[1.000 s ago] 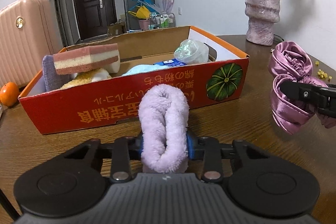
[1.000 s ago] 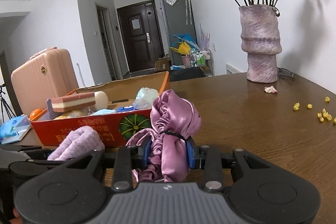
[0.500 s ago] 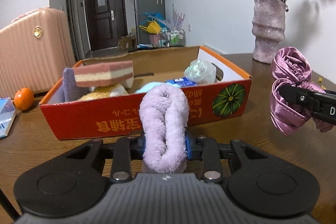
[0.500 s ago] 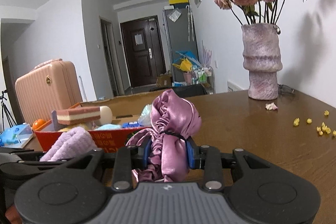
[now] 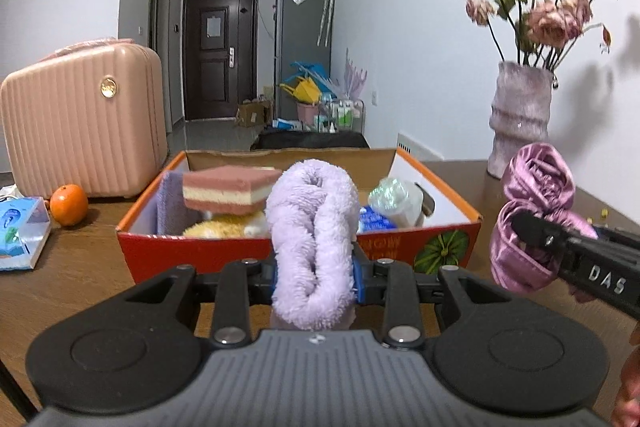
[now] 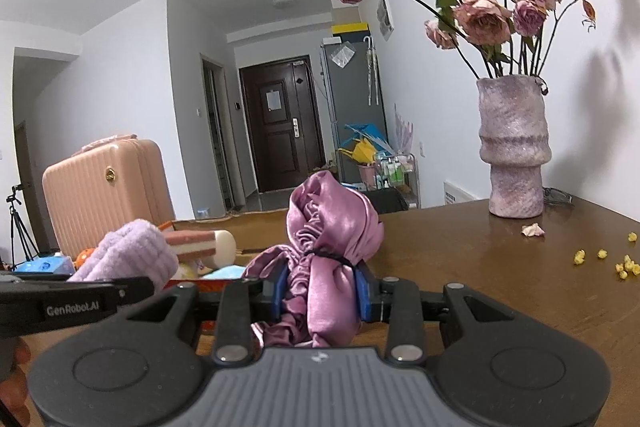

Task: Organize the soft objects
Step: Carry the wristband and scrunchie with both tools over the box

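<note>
My left gripper (image 5: 314,277) is shut on a fluffy lilac towel roll (image 5: 312,227), held above the table in front of the red cardboard box (image 5: 248,251). The box holds a pink-and-cream sponge (image 5: 228,189), a yellow soft item, a lilac cloth and wrapped packets. My right gripper (image 6: 322,297) is shut on a bundled purple satin cloth (image 6: 328,247), held to the right of the box. In the left wrist view the satin cloth (image 5: 532,223) hangs at the right. In the right wrist view the towel roll (image 6: 128,255) sits at the left.
A purple vase with dried roses (image 6: 514,147) stands at the back right of the brown table (image 6: 500,279). Yellow crumbs (image 6: 624,265) lie near it. An orange (image 5: 69,205), a blue tissue pack (image 5: 20,235) and a pink suitcase (image 5: 84,119) are at the left.
Both grippers have risen with their loads, and both views now sit higher and tilt up. The box looks lower and farther in the frame. Grips are unchanged.
</note>
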`<state>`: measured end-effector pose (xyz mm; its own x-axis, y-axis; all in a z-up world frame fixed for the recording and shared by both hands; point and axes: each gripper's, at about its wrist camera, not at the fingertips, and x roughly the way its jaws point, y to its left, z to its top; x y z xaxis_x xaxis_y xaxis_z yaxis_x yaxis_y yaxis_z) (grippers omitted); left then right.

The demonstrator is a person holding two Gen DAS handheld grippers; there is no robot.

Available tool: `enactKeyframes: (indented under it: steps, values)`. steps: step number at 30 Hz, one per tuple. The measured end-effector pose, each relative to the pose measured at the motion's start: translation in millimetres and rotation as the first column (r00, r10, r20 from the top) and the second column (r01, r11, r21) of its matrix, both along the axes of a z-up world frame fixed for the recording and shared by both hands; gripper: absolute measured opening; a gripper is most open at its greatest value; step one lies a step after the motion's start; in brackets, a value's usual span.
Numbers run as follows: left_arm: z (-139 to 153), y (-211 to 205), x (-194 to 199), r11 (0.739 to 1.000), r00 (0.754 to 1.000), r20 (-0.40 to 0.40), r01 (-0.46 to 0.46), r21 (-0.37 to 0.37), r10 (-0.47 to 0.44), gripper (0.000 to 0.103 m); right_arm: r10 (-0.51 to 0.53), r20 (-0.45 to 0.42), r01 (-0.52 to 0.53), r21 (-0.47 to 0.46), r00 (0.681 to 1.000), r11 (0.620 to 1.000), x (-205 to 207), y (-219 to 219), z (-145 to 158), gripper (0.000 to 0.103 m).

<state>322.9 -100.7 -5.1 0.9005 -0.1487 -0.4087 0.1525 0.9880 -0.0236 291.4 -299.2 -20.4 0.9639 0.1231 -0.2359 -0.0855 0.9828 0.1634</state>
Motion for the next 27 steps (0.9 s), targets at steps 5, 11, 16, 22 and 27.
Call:
enactKeyframes:
  steps: [5,11,16,22,27]
  values:
    - [9,5,-3,1.0,0.999,0.031,-0.006,-0.014,0.007,0.032,0.008,0.019,-0.008,0.01,1.0,1.0,4,12,2,0.032]
    - [15,9,-1,1.0,0.998,0.056,-0.02,-0.02,0.021,0.032,0.021,0.046,-0.021,-0.013,0.999,1.0,10,30,5,0.032]
    - [20,14,7,0.999,0.997,0.07,-0.03,-0.038,0.033,0.032,0.027,0.06,-0.026,-0.024,0.998,0.999,17,40,6,0.032]
    - [24,16,19,0.998,0.996,0.085,-0.035,-0.052,0.039,0.032,0.028,0.073,-0.025,-0.034,0.997,0.999,29,46,7,0.032]
    - [25,18,33,0.997,0.995,0.08,-0.045,-0.066,0.051,0.032,0.031,0.074,-0.028,-0.037,0.997,0.999,46,49,7,0.033]
